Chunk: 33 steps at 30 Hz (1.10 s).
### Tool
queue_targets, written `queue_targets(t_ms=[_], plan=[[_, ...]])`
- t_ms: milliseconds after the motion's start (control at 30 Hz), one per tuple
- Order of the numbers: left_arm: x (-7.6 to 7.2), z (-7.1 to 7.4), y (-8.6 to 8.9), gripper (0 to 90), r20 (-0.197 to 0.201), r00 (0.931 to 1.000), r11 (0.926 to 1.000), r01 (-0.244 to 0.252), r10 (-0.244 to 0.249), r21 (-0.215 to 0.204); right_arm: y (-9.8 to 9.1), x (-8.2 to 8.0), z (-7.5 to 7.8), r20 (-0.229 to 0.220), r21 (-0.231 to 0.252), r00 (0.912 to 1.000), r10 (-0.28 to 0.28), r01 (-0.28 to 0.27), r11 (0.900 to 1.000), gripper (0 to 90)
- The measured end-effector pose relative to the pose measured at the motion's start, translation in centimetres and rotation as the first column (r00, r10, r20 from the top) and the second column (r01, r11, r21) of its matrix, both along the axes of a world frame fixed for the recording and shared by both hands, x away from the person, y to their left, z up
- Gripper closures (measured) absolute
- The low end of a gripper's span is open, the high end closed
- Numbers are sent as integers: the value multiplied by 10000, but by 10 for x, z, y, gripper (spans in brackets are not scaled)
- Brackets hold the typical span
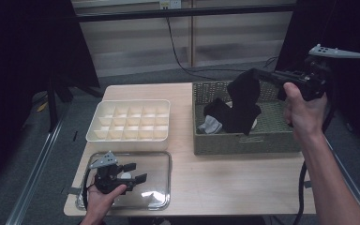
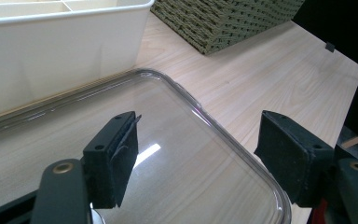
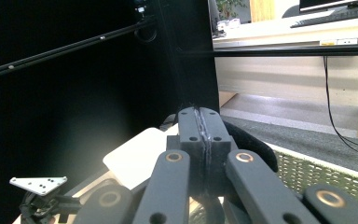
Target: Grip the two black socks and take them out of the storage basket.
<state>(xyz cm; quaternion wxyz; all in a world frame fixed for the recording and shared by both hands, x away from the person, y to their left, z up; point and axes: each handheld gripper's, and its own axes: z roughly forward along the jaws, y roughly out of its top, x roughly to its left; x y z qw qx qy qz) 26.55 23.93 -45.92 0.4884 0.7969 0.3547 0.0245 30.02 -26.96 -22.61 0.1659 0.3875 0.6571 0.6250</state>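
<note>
Right gripper (image 1: 253, 72) lifting a black sock (image 1: 242, 105) out of a woven basket (image 1: 243, 140).

Its jaws are clamping together on the sock's top edge, the sock dangling above the basket, where a grey sock (image 1: 211, 125) is lying. The left gripper (image 1: 133, 172) is waiting, jaws apart and holding nothing, over a clear lid (image 1: 161, 187) beside the white divided box (image 1: 131, 119). By my judgement sorting is just starting: every compartment is sitting empty.

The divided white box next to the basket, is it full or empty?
Empty, as far as shows. In the high view the divided white box has bare cream compartments, while the black socks hang from the right gripper over the basket.
</note>
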Motion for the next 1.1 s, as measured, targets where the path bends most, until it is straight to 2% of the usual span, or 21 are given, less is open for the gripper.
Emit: queue_targets(t_ms=[433, 500, 767, 867, 1100], plan=[[-2, 1, -3, 288, 24, 10000, 10000, 17, -16, -72, -2, -32, -6, 89, -64, 10000, 10, -10, 10000, 892], [-3, 1, -3, 289, 57, 10000, 10000, 33, -33, -23, -2, -35, -8, -46, -116, 10000, -61, 60, 9999, 892], [-2, 2, -11, 319, 26, 9997, 9997, 230, -229, -126, -1, -50, -27, -327, -282, 9995, -9, 0, 9996, 893], [-2, 2, -15, 320, 76, 9991, 9991, 412, -413, 127, -2, -55, -38, -414, -177, 9991, 3, -10, 9998, 893], [-3, 4, -18, 331, 153, 9992, 9992, 371, -374, 167, -1, -62, -66, -825, 98, 9965, 129, -121, 9999, 893]])
